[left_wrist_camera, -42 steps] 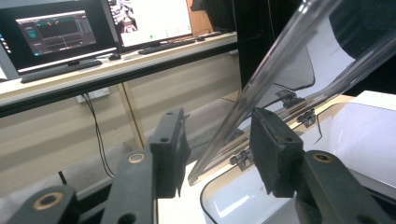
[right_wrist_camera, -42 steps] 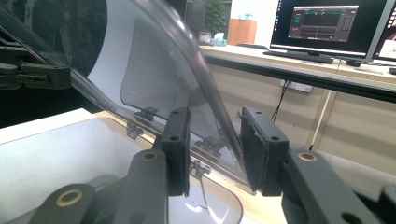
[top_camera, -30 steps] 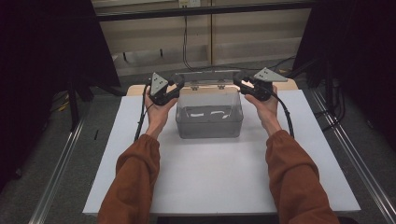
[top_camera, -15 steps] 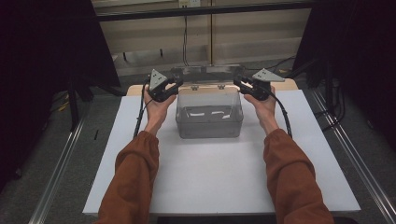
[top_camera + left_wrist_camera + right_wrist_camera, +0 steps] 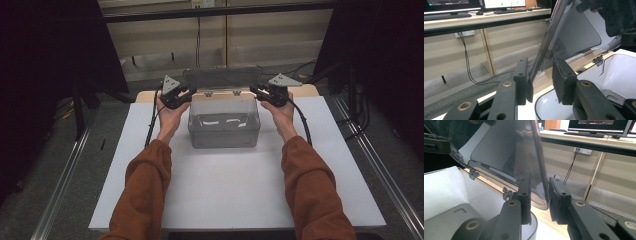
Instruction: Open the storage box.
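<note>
Clear box [image 5: 224,122] sits on the white sheet [image 5: 230,190], toward its far edge. Its hinged lid [image 5: 222,79] stands raised, near upright at the back of the box, tilted slightly away from the person.

Left gripper [image 5: 181,95] is at the box's left rear corner. In the left gripper view its jaws straddle the lid's side edge [image 5: 544,50]: the thin clear panel runs up between the two pads, close against the left one, with a small gap toward the right one. Jaws are narrow, almost as closed as they go, but I cannot tell for sure that both pads press on the plastic.

Right gripper [image 5: 262,92] is at the box's right rear corner, mirrored. In the right gripper view the lid's other side edge [image 5: 540,170] passes between its jaws. These jaws have just been closing, with the lid edge between them; a sliver of space remains beside the right pad, so a firm pinch is not confirmed.

Inside the box: white floor, something pale lying on it, too faint to name.

Progress, as I judge it: the lid is already swung up and both grippers bracket it at its ends. Left to do, by my reading: either swing it fully back or lower it shut; the pictures do not say which.
</note>
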Tool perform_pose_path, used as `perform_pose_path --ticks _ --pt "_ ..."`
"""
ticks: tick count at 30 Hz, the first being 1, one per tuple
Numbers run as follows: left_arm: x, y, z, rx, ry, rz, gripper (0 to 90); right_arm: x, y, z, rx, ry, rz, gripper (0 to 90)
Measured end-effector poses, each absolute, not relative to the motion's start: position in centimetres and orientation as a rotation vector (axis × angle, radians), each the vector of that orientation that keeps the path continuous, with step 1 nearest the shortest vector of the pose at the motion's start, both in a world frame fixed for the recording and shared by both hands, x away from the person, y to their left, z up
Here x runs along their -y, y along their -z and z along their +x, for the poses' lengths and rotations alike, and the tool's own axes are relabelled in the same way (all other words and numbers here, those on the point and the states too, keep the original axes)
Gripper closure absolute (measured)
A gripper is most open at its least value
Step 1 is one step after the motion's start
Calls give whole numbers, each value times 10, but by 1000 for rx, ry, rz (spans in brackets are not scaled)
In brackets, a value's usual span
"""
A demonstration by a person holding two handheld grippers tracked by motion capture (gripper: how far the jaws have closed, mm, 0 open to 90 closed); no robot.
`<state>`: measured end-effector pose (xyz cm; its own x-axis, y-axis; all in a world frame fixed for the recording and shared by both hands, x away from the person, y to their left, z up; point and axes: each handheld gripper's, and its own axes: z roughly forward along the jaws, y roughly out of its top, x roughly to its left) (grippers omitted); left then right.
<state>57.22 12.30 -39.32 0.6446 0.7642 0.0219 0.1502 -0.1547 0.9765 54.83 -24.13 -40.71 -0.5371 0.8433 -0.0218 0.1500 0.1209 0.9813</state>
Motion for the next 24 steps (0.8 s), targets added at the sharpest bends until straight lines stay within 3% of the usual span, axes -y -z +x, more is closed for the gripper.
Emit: perform_pose_path --ticks 16,24 --pt "-120 396 588 -828 -576 1665 629 247 404 561 -1809 -1505 1030 783" --pt "-121 398 596 -843 -564 1665 690 247 405 566 -1779 -1540 1086 800"
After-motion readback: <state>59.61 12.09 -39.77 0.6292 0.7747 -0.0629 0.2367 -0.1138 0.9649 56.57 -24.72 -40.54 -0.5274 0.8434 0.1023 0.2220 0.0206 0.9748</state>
